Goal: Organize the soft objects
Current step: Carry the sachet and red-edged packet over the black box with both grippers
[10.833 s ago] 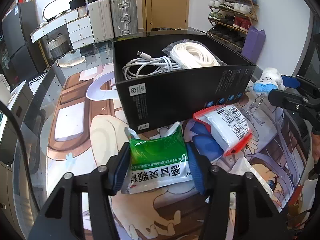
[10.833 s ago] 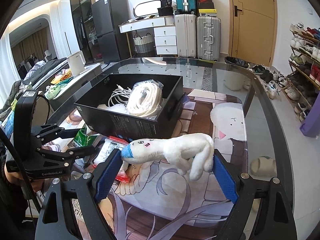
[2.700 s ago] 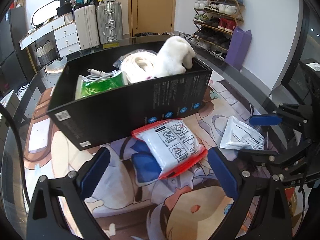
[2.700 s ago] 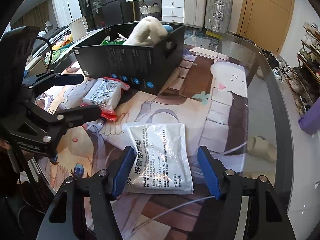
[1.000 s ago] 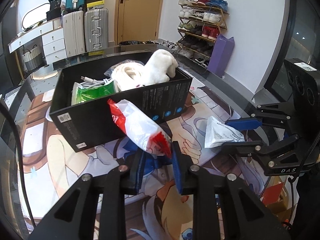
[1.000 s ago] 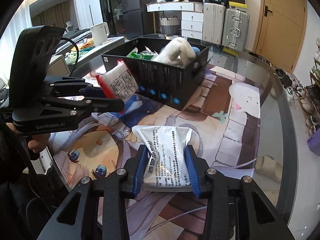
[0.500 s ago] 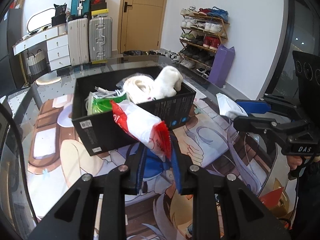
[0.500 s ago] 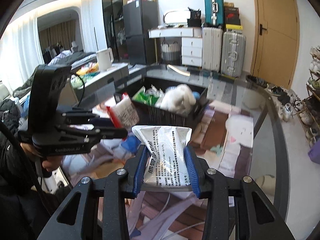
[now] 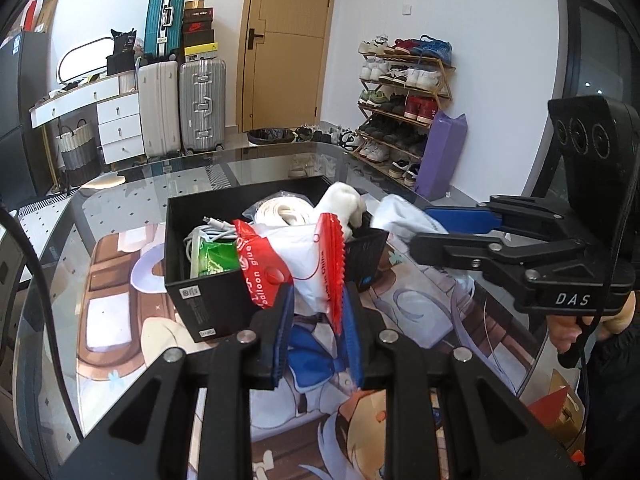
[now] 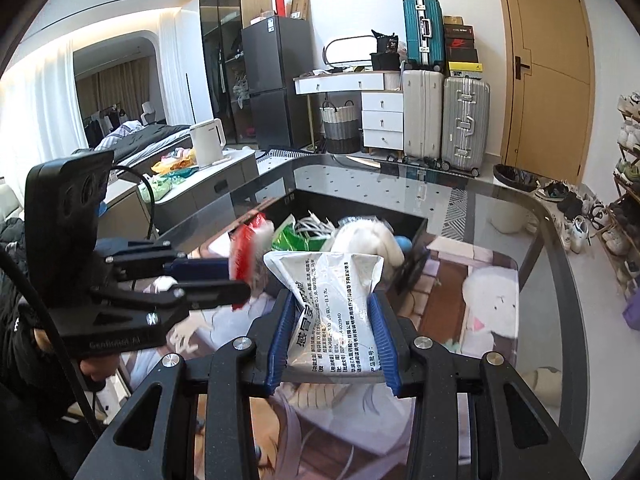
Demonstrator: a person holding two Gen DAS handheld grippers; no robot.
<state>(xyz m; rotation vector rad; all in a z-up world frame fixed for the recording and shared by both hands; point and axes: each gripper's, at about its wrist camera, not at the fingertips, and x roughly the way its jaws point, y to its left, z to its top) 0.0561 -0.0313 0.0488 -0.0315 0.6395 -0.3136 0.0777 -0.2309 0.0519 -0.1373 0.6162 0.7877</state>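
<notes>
- Left wrist view shows the left gripper pinching a red-edged white packet, which hangs in the air in front of the near wall of the black box
- Right wrist view shows the right gripper clamped on a silver-white pouch with printed text, held off the table just short of the box
- Judged from this, the step in hand is carrying both packets over the box; each should clear the rim fully before the jaws let go, since a soft bag that catches the wall could fold and slide back out
- The two grippers sit close together near one side of the box, so it seems wise to drop one packet first and draw that hand away before the other comes in
- The free space looks to be near the front, so aiming there should help; the back is crowded
- Inside the box: a green packet against the near left, a bundle of white cables behind it, a coil of white cord in a clear bag toward the back, and a white plush toy leaning on the right wall
- A further pile on top of the toy may roll off, so low release is safer
</notes>
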